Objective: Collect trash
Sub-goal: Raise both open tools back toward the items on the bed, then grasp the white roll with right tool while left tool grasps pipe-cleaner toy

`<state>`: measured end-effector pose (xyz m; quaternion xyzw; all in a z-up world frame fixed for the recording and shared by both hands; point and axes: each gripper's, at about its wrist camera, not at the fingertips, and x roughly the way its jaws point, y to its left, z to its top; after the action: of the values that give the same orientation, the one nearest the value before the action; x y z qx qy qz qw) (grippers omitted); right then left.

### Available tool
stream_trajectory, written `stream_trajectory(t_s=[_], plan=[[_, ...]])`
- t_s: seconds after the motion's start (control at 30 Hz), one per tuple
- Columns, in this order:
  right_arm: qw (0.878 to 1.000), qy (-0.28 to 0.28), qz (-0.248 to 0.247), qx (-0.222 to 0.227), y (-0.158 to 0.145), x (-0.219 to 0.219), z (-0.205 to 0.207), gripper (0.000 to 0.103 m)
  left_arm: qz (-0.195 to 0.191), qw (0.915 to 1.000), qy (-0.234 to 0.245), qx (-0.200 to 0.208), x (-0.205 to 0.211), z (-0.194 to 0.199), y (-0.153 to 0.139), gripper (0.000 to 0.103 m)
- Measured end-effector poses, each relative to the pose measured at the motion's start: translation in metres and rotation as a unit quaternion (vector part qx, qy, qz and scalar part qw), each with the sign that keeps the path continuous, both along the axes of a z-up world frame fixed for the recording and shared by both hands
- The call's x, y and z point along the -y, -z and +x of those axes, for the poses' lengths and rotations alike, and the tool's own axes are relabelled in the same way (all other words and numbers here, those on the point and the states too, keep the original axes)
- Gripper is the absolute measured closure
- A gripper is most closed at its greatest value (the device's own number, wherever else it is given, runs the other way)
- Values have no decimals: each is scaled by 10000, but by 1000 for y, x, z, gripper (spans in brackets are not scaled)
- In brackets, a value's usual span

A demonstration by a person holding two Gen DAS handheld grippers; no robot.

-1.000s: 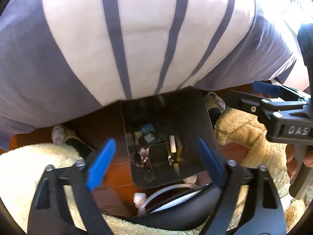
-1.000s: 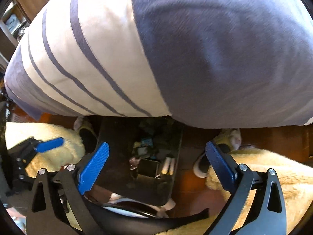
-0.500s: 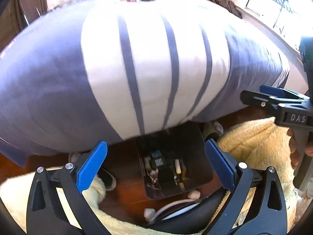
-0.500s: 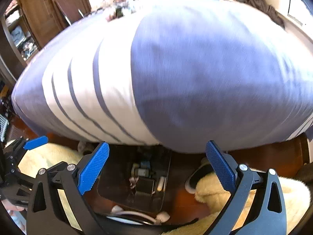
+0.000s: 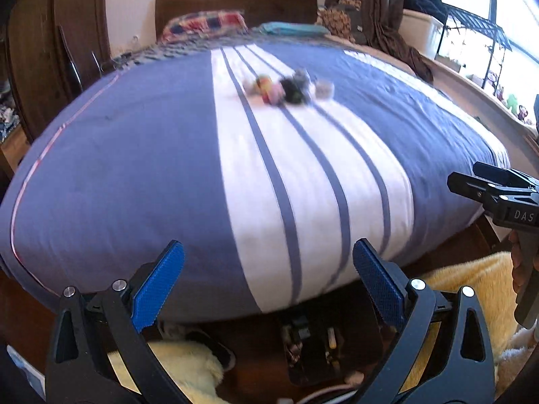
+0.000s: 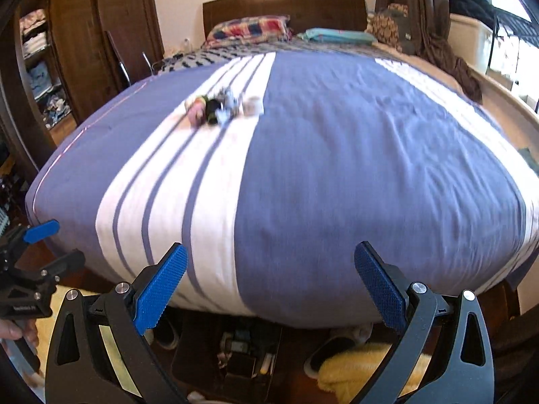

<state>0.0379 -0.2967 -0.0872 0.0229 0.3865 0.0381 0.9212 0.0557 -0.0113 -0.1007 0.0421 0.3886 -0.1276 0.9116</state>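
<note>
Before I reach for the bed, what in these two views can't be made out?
- Trash pile on the duvet: motion-blurred and small in both views; individual items are unclear.
- Black tray on the floor: partly under the bed edge and behind the right gripper; contents unreadable.
- Slipper: half hidden.
- Left gripper: open, empty.

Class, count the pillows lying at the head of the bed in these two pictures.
2: a plaid pillow against the headboard, and a teal pillow to its right. Others may be hidden.
</note>
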Motion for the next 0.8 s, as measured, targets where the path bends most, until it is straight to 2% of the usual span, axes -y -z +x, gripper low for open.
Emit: stream_trajectory(t_s=[0.17, 0.43, 0.63, 0.8], plan=[[9997, -92, -76, 193, -20, -7, 23, 4, 47, 9998, -78, 167, -3, 19, -17, 8], [9995, -126, -90, 286, -33, -17, 54, 4, 40, 9995, -127, 293, -8, 52, -35, 8], [9996, -121, -78, 248, -34, -25, 85, 4, 33, 9997, -156, 173, -8, 84, -29, 8], [9998, -102, -83, 116, -23, -32, 124, 4, 0, 9999, -137, -23, -7, 111, -18, 8]])
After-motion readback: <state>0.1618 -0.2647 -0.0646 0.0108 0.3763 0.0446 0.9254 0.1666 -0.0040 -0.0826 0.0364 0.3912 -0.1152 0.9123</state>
